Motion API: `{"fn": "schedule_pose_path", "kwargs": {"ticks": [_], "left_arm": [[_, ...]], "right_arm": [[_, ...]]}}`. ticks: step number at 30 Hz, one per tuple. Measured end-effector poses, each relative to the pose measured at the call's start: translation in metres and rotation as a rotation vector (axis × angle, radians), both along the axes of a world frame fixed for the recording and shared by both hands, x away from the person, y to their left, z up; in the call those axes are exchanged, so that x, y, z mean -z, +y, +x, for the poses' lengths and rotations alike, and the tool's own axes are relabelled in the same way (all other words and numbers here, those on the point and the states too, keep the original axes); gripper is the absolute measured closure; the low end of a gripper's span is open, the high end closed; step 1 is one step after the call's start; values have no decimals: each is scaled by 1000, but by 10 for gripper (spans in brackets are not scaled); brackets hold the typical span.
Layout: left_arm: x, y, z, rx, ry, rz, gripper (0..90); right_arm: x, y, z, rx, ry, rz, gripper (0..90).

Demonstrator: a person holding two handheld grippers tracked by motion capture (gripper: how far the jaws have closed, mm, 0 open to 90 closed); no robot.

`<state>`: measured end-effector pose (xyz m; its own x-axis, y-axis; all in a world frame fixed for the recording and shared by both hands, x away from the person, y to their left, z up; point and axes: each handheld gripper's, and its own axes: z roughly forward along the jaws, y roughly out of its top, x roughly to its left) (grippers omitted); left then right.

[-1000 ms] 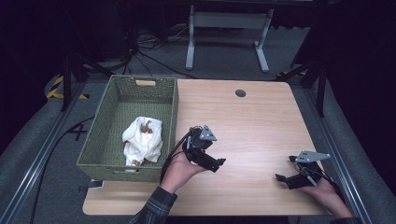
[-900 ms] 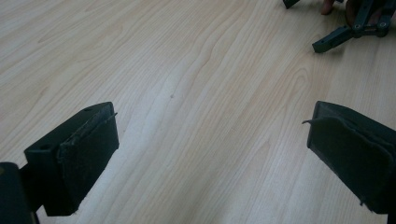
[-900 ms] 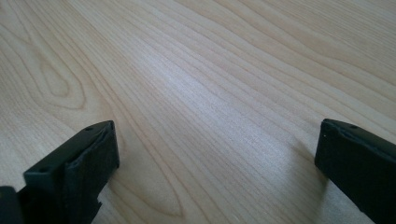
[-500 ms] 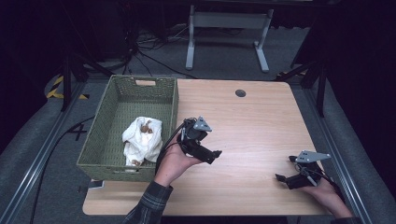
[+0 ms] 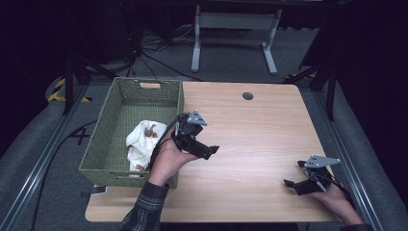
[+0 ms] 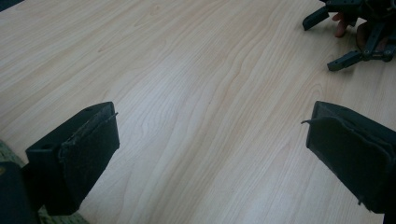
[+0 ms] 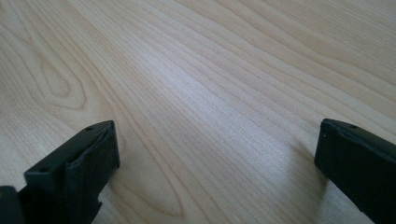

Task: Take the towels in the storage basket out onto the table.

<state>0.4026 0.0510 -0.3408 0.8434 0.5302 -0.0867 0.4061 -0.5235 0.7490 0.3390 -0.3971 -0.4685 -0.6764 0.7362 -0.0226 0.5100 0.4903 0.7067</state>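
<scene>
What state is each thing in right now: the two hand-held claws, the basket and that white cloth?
Left gripper: open, empty, held above the table beside the basket.
Right gripper: open, empty, low over the table's near right corner.
Green woven basket: upright on the table's left end, holding the cloth.
White cloth: crumpled inside the basket, untouched by either gripper.
Wooden table: bare between the two grippers.

i see black left gripper (image 5: 195,139) with a grey plate, beside it an olive green woven basket (image 5: 103,156) holding a white cloth (image 5: 140,143) with brown marks. black right gripper (image 5: 308,183), pale wood-grain table (image 5: 250,134) under both, plaid sleeve (image 5: 144,211).
</scene>
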Motion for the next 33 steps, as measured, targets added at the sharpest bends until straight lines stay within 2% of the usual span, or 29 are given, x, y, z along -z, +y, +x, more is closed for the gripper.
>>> {"fn": "schedule_pose_path", "kwargs": {"ticks": [3, 5, 10, 13, 19, 20, 24, 27, 32, 33], "left_arm": [[0, 8, 0, -8, 10, 5, 36], [1, 12, 0, -25, 7, -12, 36], [0, 23, 2, -42, 3, -15, 36], [0, 29, 3, -48, 7, 1, 39], [-2, 44, 2, -78, -1, -24, 44], [-2, 46, 2, -80, 2, -13, 44], [-3, 55, 2, -99, -10, -24, 44], [-4, 62, 2, -106, -12, -17, 44], [-4, 76, 2, -151, -28, -18, 45], [-5, 79, 1, -162, -22, -17, 45]], "right_arm": [[0, 0, 0, 0, 0, 0, 2], [0, 0, 0, 0, 0, 0, 2], [0, 0, 0, 0, 0, 0, 2], [0, 0, 0, 0, 0, 0, 2], [0, 0, 0, 0, 0, 0, 2], [0, 0, 0, 0, 0, 0, 2], [0, 0, 0, 0, 0, 0, 2], [0, 0, 0, 0, 0, 0, 2], [0, 0, 0, 0, 0, 0, 2], [0, 0, 0, -1, -2, -1, 2]]}}
